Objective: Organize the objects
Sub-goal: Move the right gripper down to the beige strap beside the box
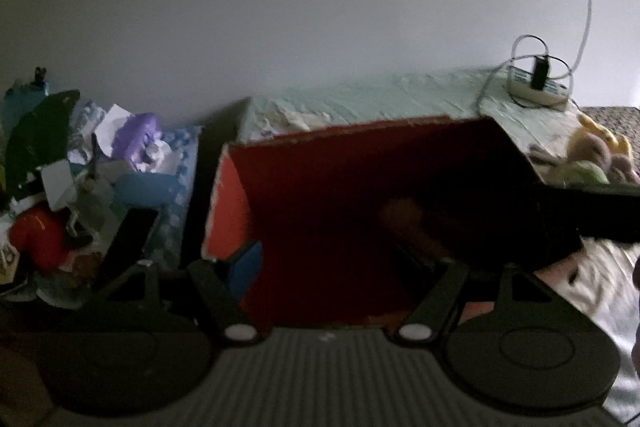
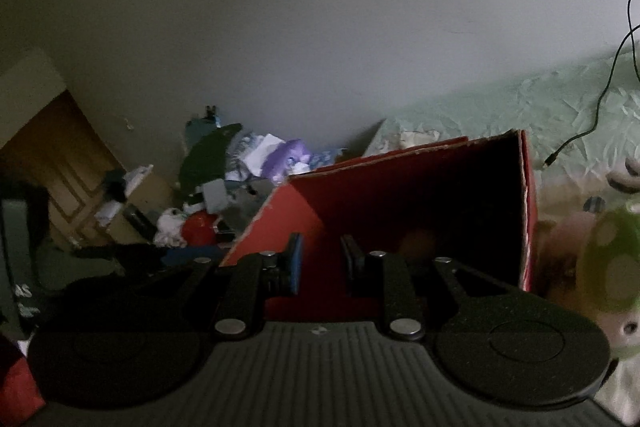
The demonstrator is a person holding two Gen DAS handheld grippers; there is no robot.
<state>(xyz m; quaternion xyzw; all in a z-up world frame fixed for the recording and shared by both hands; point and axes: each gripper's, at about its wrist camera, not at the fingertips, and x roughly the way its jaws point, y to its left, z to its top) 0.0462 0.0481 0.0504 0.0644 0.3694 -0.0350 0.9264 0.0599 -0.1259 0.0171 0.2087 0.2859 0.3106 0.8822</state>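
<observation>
A: Left wrist view first. Where's the box?

B: The red cardboard box (image 1: pixel 360 195) lies open on the bed (image 1: pixel 380 95), right in front of your left hand-held gripper (image 1: pixel 348 267), whose jaws are spread wide and hold nothing. It looks light and stiff with frayed edges, so pinch a side wall near the rim.

A: And the right wrist view?

B: Your right hand-held gripper (image 2: pixel 322 267) sits at the box's (image 2: pixel 400 195) mouth, jaws partly open and empty. The plush toy (image 2: pixel 612 267) beside it should squash easily. No brand or writing is readable in either view.
</observation>
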